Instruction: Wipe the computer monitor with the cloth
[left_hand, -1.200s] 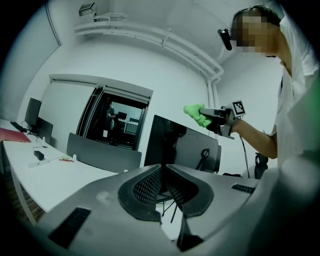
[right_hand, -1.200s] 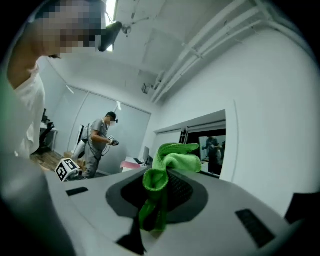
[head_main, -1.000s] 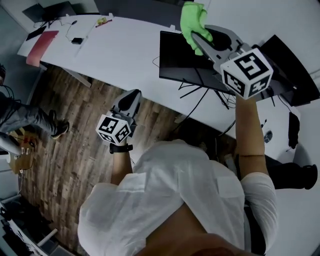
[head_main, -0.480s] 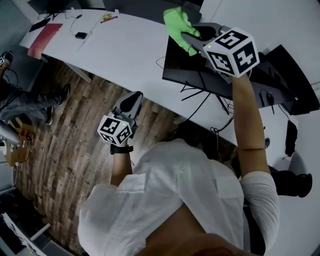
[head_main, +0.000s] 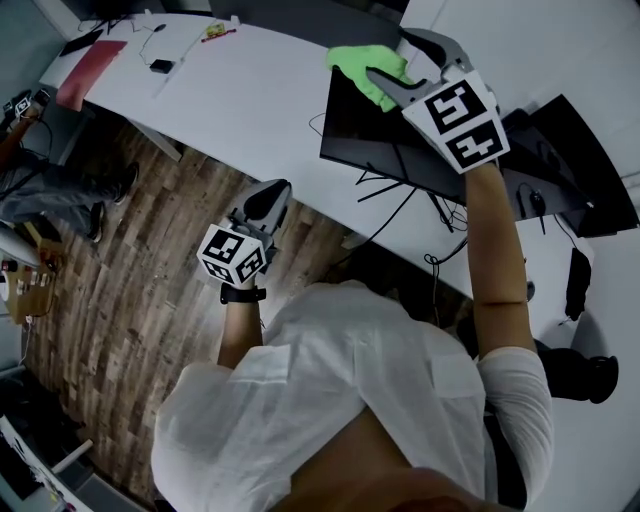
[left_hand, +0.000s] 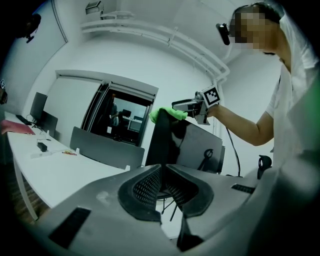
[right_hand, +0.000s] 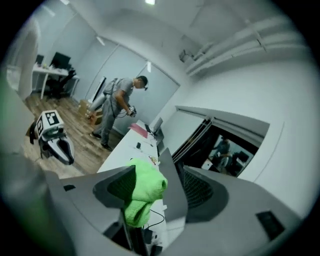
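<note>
Office room with a long white tabletop (head_main: 250, 90), and a green cloth (head_main: 365, 62) on top of a black monitor (head_main: 360, 125).

The monitor stands on the tabletop, and the cloth lies bunched up over its top edge, near one corner. The right hand-held gripper (head_main: 388, 55) is held up there with its jaws opening wide. The cloth and the thin top edge of the monitor are both between the jaws. The cloth is close by one jaw but is not squeezed, so it is let go. The left hand-held gripper (head_main: 268, 200) hangs low over the wood floor (head_main: 130, 260), beside the tabletop and well apart from the monitor. Its jaws are closed together with nothing in them. Black cables (head_main: 400, 200) hang down by the monitor. A red flat thing (head_main: 80, 72) lies at the far end of the tabletop.
</note>
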